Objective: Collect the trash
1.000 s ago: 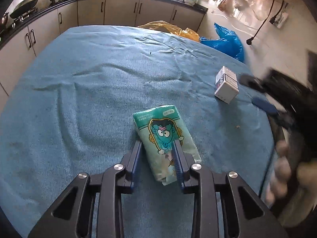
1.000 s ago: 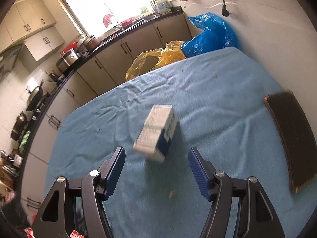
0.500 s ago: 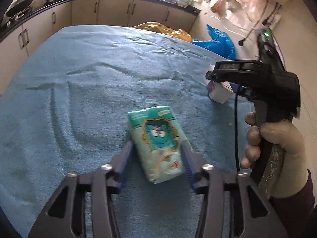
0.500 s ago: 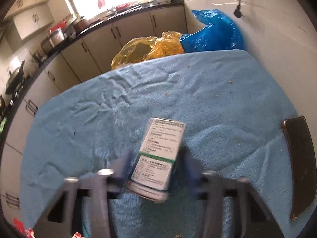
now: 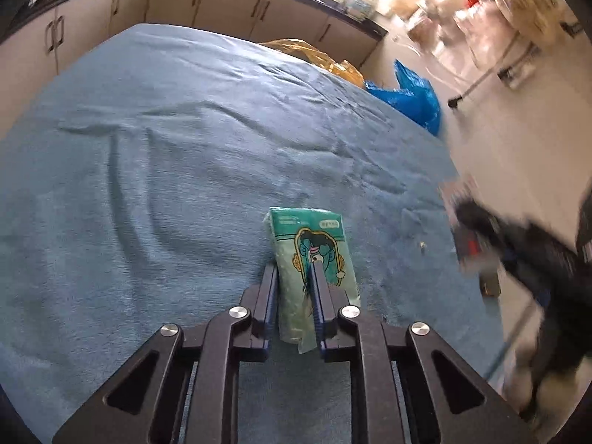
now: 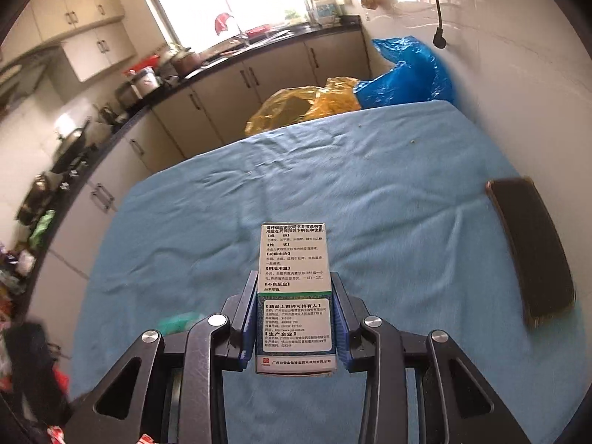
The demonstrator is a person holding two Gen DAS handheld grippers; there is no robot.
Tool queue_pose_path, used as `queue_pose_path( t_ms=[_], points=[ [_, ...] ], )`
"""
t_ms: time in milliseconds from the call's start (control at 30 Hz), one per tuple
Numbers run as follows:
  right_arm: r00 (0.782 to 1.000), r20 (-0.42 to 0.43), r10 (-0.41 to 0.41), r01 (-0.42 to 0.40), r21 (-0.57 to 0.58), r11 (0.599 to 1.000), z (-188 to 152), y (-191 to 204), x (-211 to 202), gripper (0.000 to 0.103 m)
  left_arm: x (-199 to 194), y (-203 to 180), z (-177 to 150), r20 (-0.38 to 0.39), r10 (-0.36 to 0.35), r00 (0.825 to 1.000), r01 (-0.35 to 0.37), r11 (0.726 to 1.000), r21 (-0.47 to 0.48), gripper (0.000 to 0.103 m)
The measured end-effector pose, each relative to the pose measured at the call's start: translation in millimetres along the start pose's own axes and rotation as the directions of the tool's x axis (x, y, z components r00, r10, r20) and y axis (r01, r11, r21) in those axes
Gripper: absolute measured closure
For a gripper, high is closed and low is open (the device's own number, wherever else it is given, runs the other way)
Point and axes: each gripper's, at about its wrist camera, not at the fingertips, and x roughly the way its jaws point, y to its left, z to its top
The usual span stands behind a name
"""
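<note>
Both claws clamp trash above the blue table (image 6: 388, 199).
Left claw (image 5: 294, 288) pinches a green tissue pack (image 5: 314, 259); right claw (image 6: 296, 307) grips a medicine box (image 6: 295, 288).

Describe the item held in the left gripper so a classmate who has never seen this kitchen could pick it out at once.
Start at the table under the wrinkled blue cloth. At its near edge, the left gripper is shut on a soft tissue pack. Its mint-green wrapper with a cartoon face sets it apart from the stiff white medicine box of printed text in the right gripper.
</note>
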Motion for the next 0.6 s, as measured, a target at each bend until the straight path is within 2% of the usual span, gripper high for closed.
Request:
queue_pose_path(
  t_ms=[167,367,467,600],
  points=[
    [0.998,0.006,0.066,-0.065,-0.028,0.997,-31,6,-34,0.065,-31,-2,-8,0.047,0.013,0.999,-0.012,1.000,-0.014,0.090],
    [0.988,0.011,0.155,-0.155,-0.036,0.987,-65,10,-64,0.065,-71,0,-44,0.060,0.031,0.998,-0.032,0.999,0.010,0.091],
    [0.980,0.003,0.198,-0.198,-0.044,0.979,-81,13,-74,0.065,-96,4,-64,0.082,0.057,0.995,-0.058,0.998,0.012,0.091],
    [0.975,-0.003,0.221,-0.220,-0.089,0.971,-105,24,-82,0.065,-128,8,-87,0.138,0.124,0.983,-0.127,0.992,0.010,0.091]
  ],
)
